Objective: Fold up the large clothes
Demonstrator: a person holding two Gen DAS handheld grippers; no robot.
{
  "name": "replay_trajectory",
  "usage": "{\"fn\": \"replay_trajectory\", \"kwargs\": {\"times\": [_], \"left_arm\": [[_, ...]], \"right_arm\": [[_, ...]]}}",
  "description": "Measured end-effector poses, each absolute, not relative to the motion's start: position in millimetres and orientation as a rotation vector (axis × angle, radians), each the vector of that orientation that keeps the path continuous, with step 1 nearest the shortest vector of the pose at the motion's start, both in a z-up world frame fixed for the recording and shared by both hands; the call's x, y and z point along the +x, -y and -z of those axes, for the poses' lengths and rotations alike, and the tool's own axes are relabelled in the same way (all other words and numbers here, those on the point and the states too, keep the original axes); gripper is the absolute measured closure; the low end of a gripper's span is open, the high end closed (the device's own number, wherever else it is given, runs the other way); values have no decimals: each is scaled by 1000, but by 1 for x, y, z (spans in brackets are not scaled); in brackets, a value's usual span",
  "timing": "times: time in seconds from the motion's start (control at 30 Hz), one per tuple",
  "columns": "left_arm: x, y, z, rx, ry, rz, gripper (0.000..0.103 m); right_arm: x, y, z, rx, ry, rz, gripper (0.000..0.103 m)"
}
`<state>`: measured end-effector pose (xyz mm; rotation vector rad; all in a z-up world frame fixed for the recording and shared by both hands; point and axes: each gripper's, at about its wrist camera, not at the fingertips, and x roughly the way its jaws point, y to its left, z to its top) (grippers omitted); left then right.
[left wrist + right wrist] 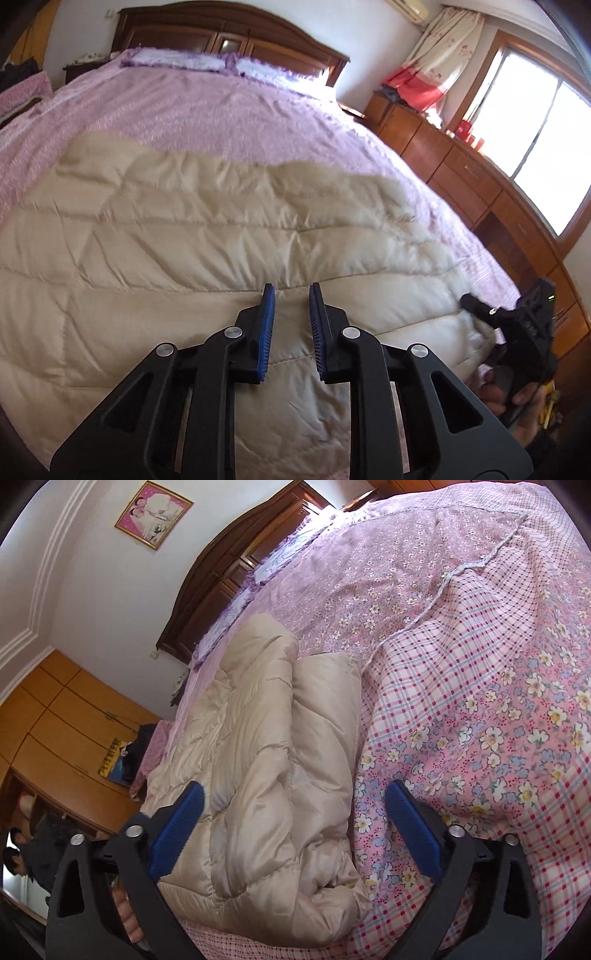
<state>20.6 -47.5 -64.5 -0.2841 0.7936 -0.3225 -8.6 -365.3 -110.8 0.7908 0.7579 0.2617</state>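
I am holding my left gripper (291, 291) above the beige quilted down coat (207, 236), its blue pads (266, 325) standing apart with nothing between them, so it is released. The coat is lying spread across the near part of the bed, on the pink floral bedspread (207, 107), and its pale fur trim (373, 206) is running along the edge toward the right. At the right of the left wrist view my right gripper (476, 306) is showing, tipped toward the coat's near right edge; from here I cannot tell whether it is touching the fabric.

From the right wrist view, I am keeping my right gripper (295, 801) wide open, its jaws spread to either side of the coat's bunched, puffy end (266, 775). The left blue pad (177, 830) is sitting right against the coat's side, while the right pad is hovering over the checked part of the bedspread (461, 716). Neither is pinching anything.

Beyond the coat, the dark wooden headboard (229, 33) is standing against the wall, with lilac-trimmed pillows (177, 59) in front of it. A wooden dresser (461, 173) is running under the window (535, 122), and a framed picture (153, 513) is hanging above the headboard.
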Motion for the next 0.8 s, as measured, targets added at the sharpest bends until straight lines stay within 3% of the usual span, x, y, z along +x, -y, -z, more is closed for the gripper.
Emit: {"fn": "replay_trajectory", "kwargs": {"times": [0.07,0.13,0.27,0.47,0.8], "left_arm": [[18,51,74,-263,-787,317,86],[16,53,78,-240,-785,313,85],[14,50,78,-258,-787,306,86],[-13,53,63,-281,-748,375,86],[-28,53,92,-254,-780,394,87]], "right_arm": [[-8,365,111,804,-757,-281,37],[-7,365,111,828,-753,-314,50],[-8,361,103,802,-714,-351,62],[-10,353,89,717,-668,-340,68],[-34,316,38,531,-548,-316,70]]}}
